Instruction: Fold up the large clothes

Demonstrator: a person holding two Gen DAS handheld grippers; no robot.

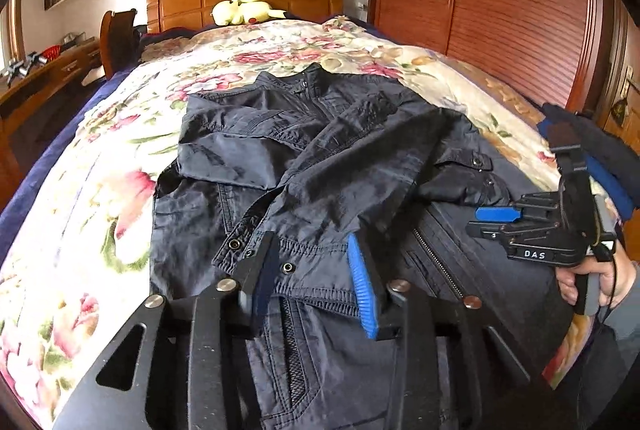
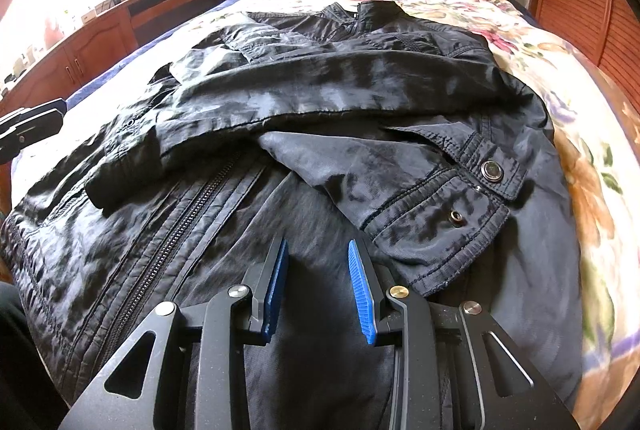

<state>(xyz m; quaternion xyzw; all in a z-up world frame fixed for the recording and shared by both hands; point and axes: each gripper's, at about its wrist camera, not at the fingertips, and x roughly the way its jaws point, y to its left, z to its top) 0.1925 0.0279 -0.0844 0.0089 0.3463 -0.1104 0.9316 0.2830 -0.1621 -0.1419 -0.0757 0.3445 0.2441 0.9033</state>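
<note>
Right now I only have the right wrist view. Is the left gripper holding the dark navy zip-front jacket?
Observer: No. The left gripper is open. The elastic snap-button cuff of the dark navy zip-front jacket lies between its blue pads, unpinched.
Operator: How does my gripper look from the side?
Observer: The right gripper hangs over the jacket, just right of the metal zipper. I can't tell whether it touches the fabric.

text: "DAS" | on: right claw body, white letters | other text: apparently none legible
</note>
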